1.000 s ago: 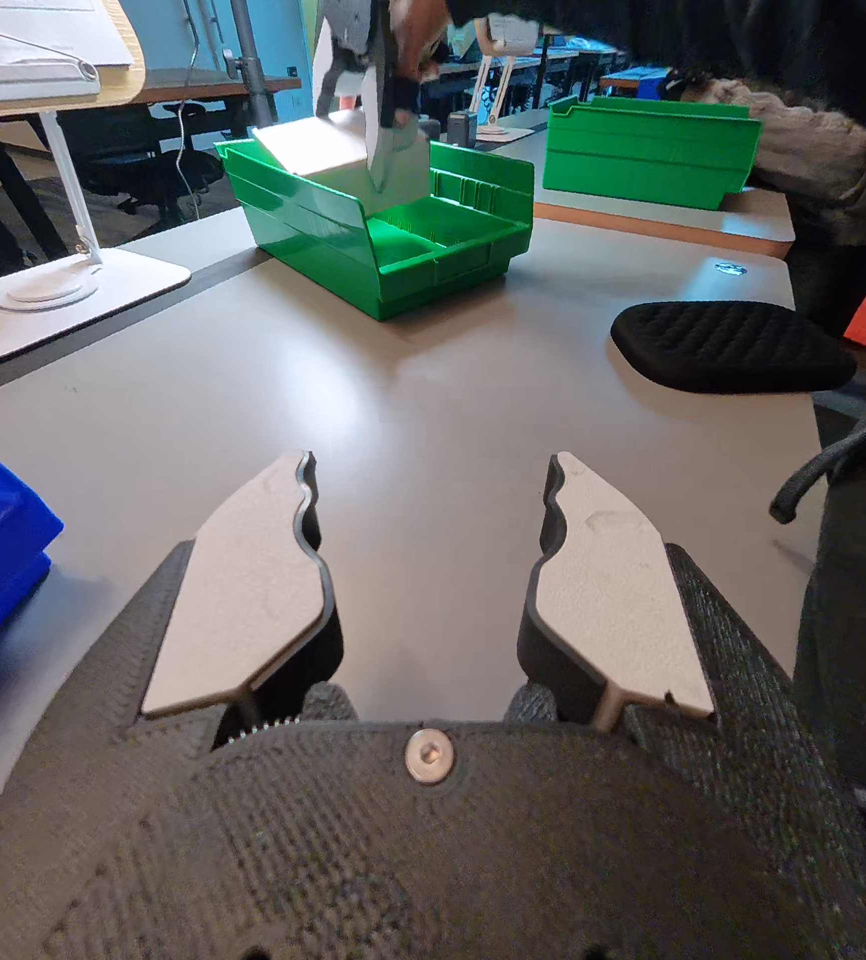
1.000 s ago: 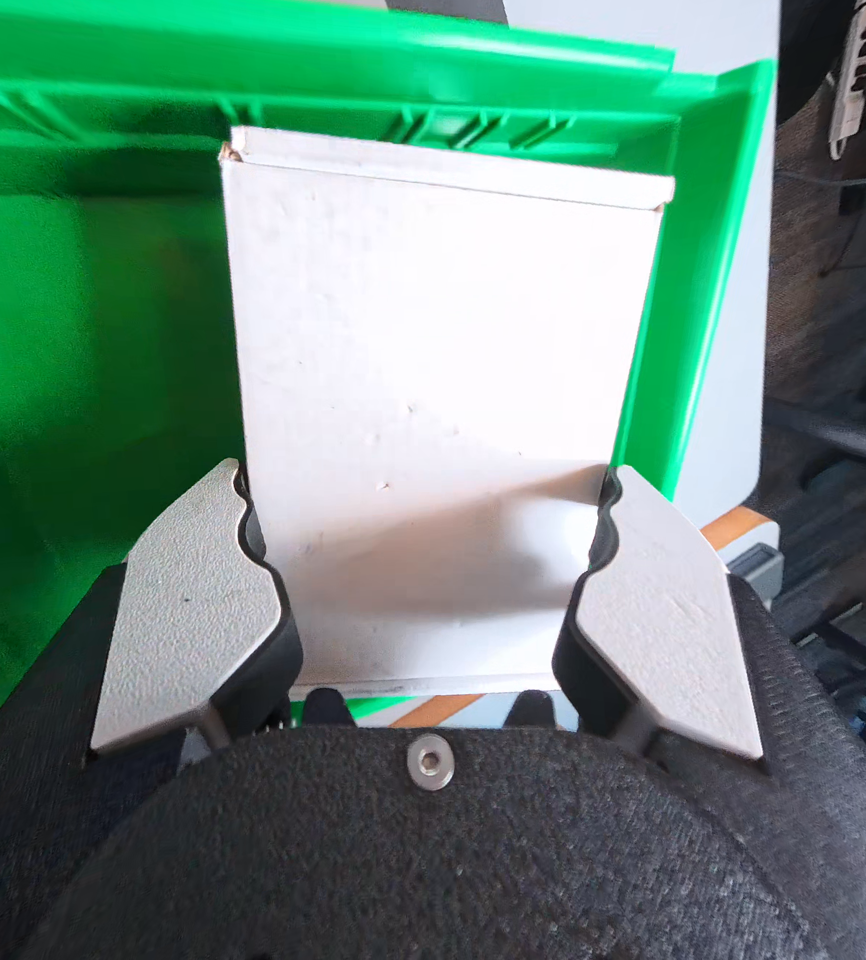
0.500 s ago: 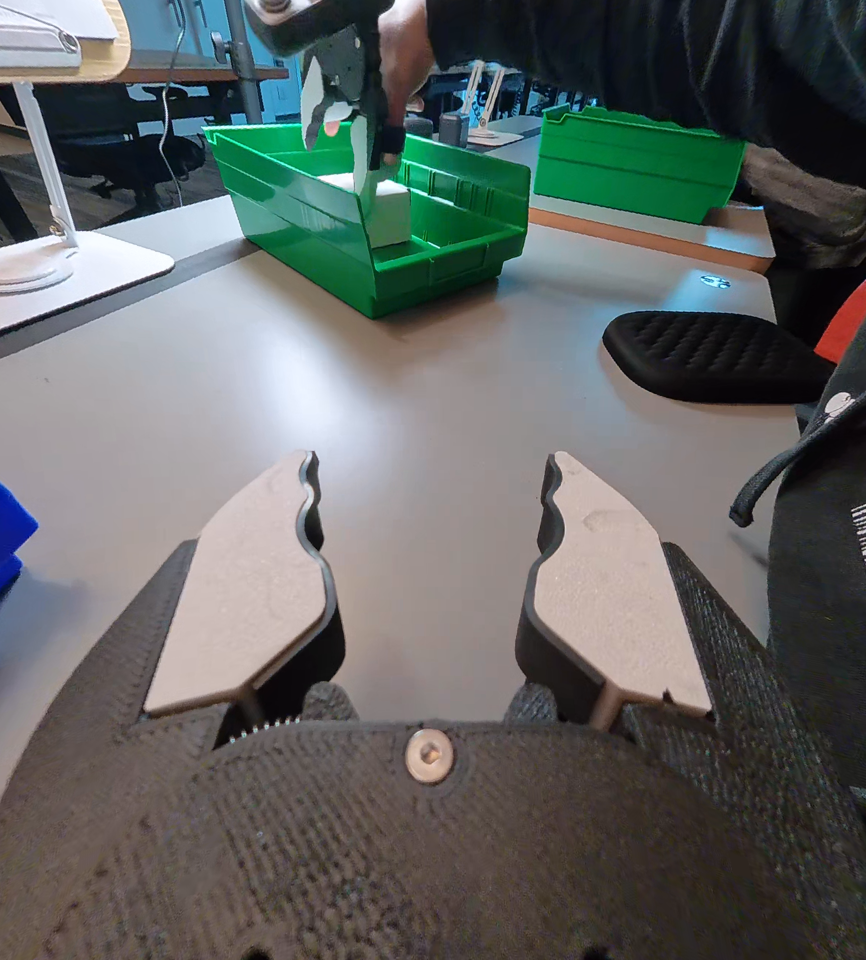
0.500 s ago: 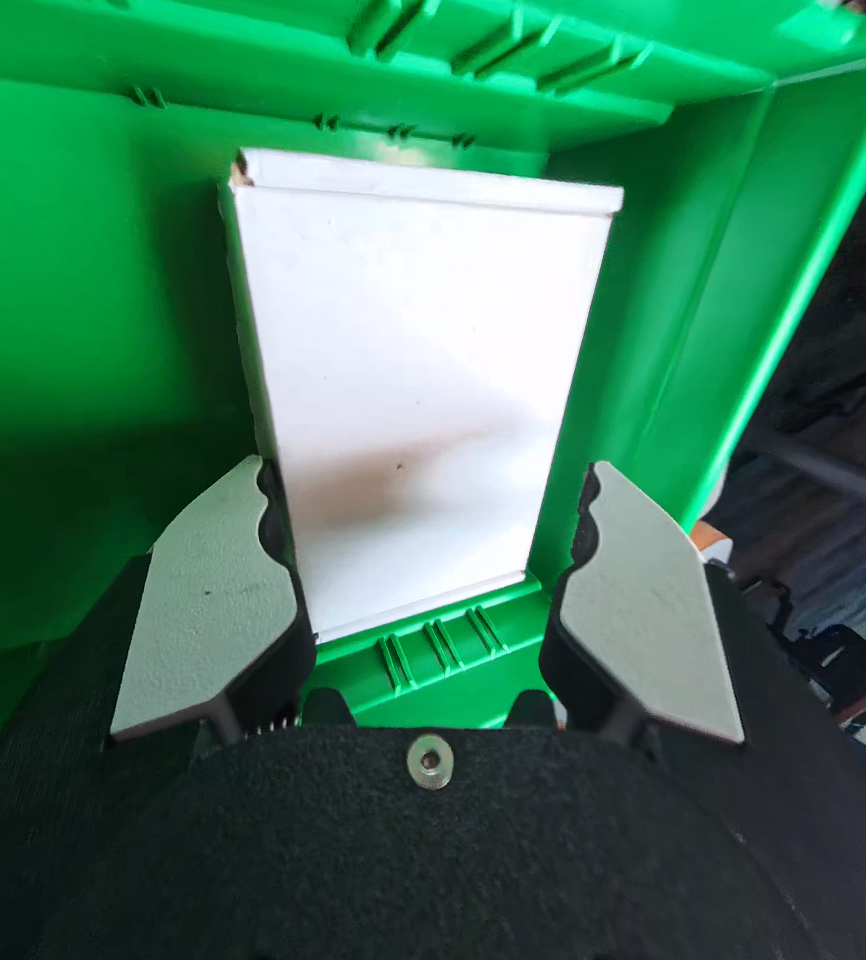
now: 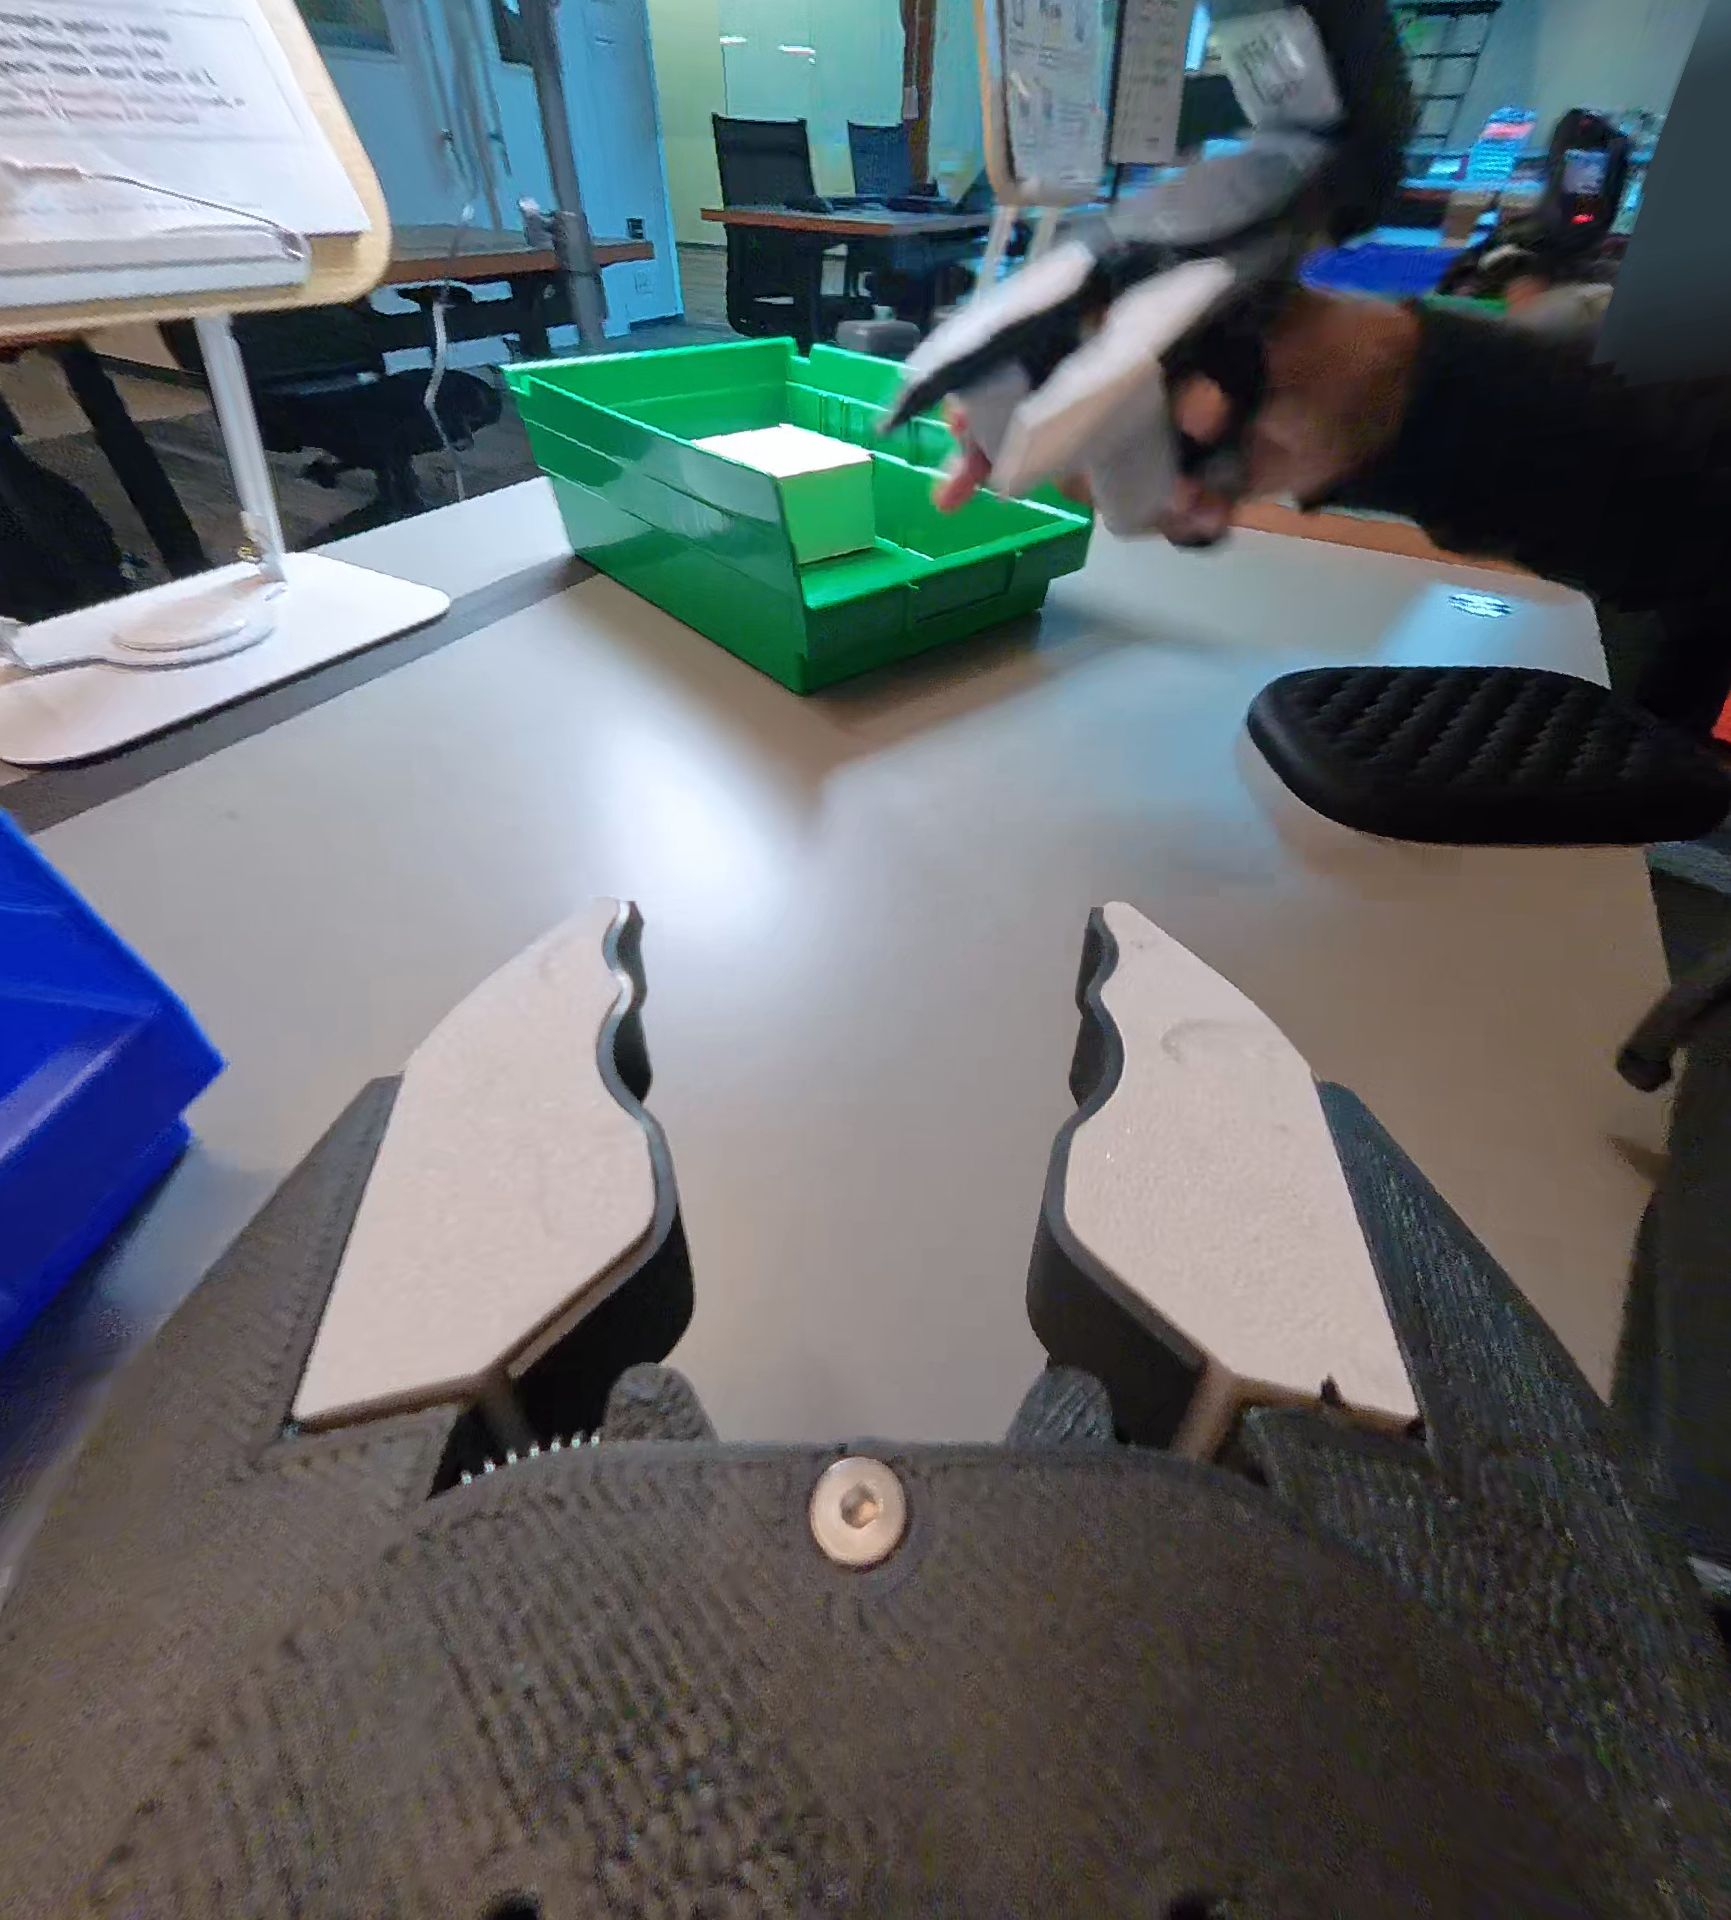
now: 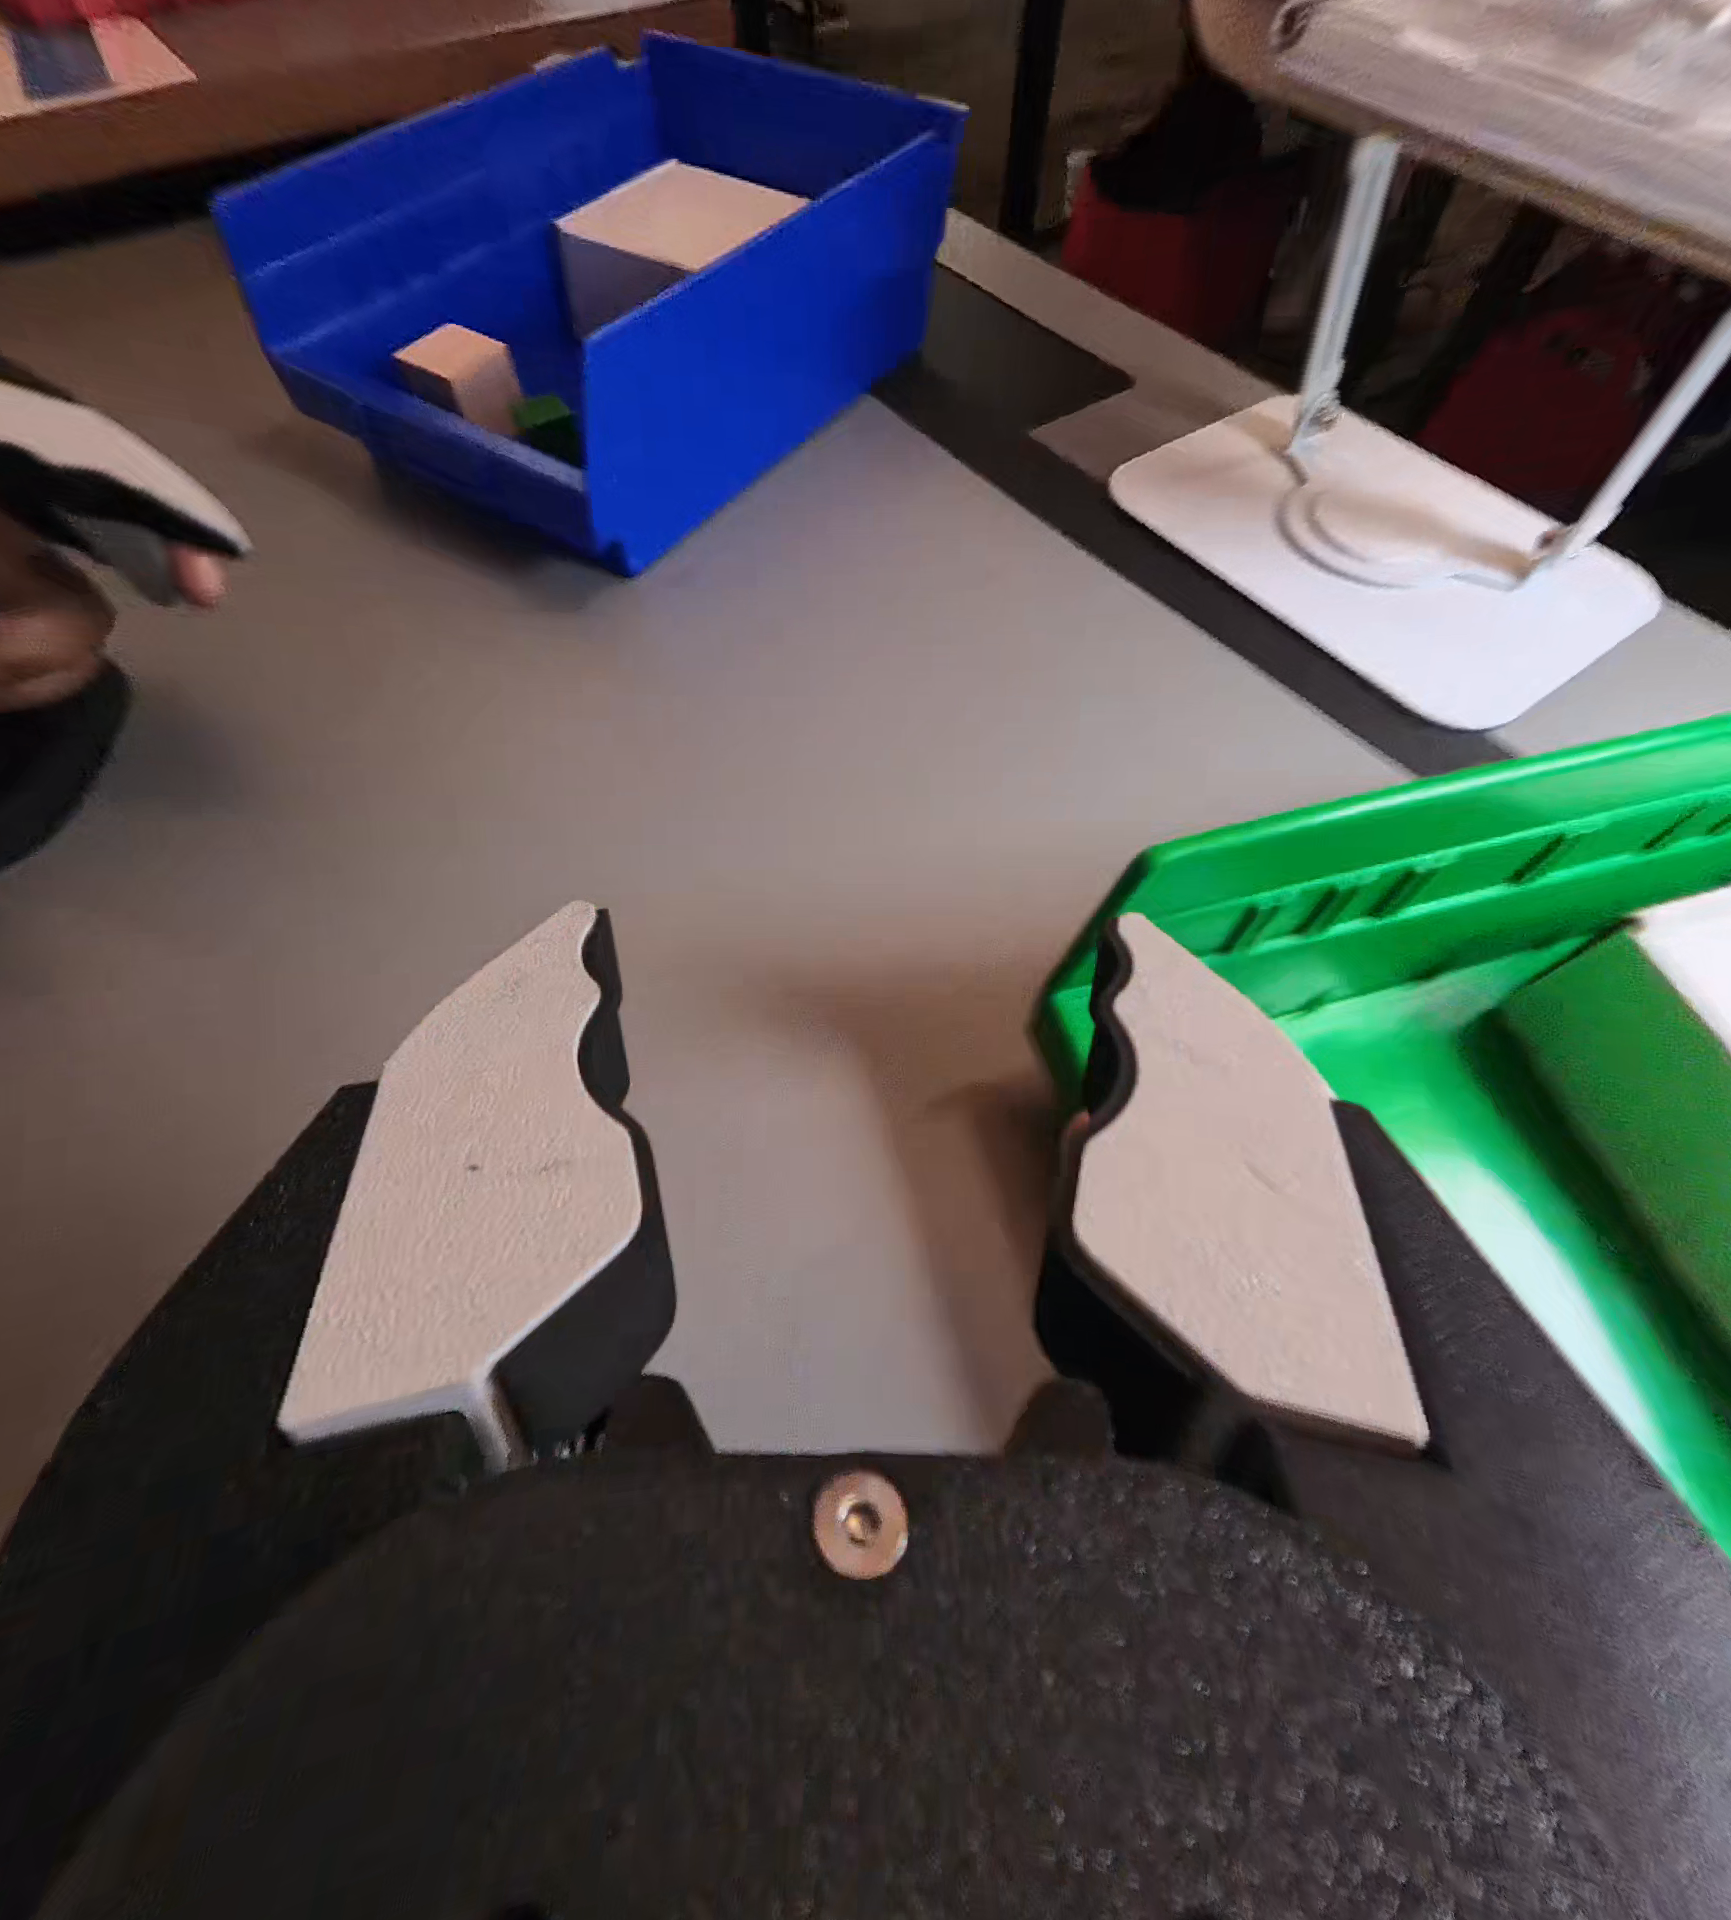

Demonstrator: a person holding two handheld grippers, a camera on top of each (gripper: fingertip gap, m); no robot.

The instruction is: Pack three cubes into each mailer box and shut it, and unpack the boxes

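Above the grey table (image 5: 840, 831), each gripper, left (image 5: 861, 925) and right (image 6: 856, 925), gapes empty.

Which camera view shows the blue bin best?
The right wrist view: the whole blue bin shows, open side facing the camera, with a white box and cubes inside. The left wrist view catches only one corner at its left edge.

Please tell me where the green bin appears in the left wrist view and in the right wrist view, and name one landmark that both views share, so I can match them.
Left wrist view: the green bin stands on the table in the upper centre, with a white mailer box inside it.
Right wrist view: the same bin fills the right edge, close beside the right gripper.
Shared landmark: the white stand base on the table.
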